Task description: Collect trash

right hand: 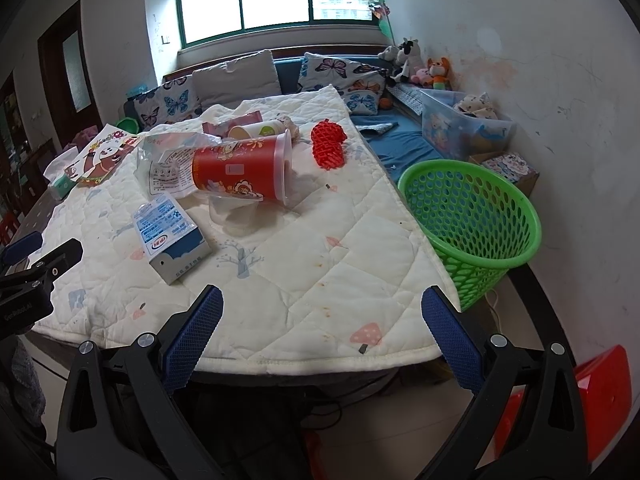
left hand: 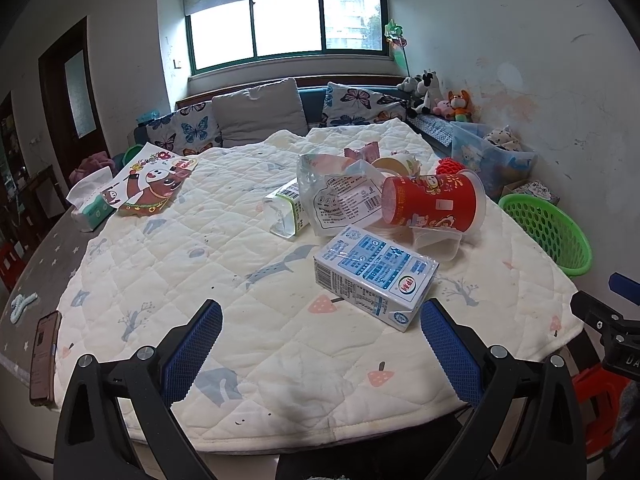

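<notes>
Trash lies in a heap on a quilted white cloth point(left hand: 224, 248) over the table. A blue-and-white milk carton point(left hand: 374, 276) lies nearest, just beyond my open left gripper point(left hand: 320, 320). Behind it a red cup point(left hand: 432, 202) lies on its side on a clear plastic tub point(left hand: 436, 240), next to a clear plastic bag point(left hand: 340, 192) and a green-white carton point(left hand: 286, 210). My right gripper point(right hand: 322, 306) is open and empty above the cloth's near edge, with the milk carton point(right hand: 170, 234) to its left and the red cup point(right hand: 240, 170) farther off. A green mesh basket point(right hand: 472, 216) stands at the table's right edge.
A red foam net point(right hand: 328, 146), a paper cup point(right hand: 256, 130) and a pink wrapper point(right hand: 214, 128) lie farther back. A phone point(left hand: 44, 356), a tissue pack point(left hand: 90, 204) and a cartoon sticker sheet point(left hand: 150, 182) sit at the left. A sofa with cushions point(left hand: 256, 112) lies beyond.
</notes>
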The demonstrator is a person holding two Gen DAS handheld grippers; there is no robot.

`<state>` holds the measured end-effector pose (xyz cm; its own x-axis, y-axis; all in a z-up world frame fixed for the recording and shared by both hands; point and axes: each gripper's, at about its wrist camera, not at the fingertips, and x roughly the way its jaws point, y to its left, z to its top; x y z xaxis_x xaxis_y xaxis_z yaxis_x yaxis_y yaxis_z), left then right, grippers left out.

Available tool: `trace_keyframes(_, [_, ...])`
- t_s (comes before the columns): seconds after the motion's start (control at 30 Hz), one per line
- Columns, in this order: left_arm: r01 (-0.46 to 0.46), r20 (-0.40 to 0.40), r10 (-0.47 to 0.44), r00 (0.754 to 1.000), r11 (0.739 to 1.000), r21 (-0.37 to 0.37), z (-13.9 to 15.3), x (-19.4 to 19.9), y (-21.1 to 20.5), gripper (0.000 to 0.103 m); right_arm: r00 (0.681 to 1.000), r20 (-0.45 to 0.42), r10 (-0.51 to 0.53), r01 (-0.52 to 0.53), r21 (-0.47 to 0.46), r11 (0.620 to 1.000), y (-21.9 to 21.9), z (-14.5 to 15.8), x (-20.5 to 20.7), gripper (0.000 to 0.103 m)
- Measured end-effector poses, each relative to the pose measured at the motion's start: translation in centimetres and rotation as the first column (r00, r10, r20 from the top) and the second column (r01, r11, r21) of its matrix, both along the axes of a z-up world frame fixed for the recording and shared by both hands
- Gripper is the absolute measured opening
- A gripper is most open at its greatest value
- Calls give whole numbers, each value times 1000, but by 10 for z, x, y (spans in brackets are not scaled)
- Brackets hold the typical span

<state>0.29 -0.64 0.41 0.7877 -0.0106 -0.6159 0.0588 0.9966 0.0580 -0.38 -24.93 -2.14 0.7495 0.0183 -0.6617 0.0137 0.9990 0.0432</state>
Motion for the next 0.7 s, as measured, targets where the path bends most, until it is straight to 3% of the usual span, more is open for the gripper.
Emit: trace_keyframes(0.7, [29, 16, -29, 999, 1000, 3, 5, 3, -11, 96, 1000, 3, -2, 2, 2, 1000, -2, 1, 0, 99])
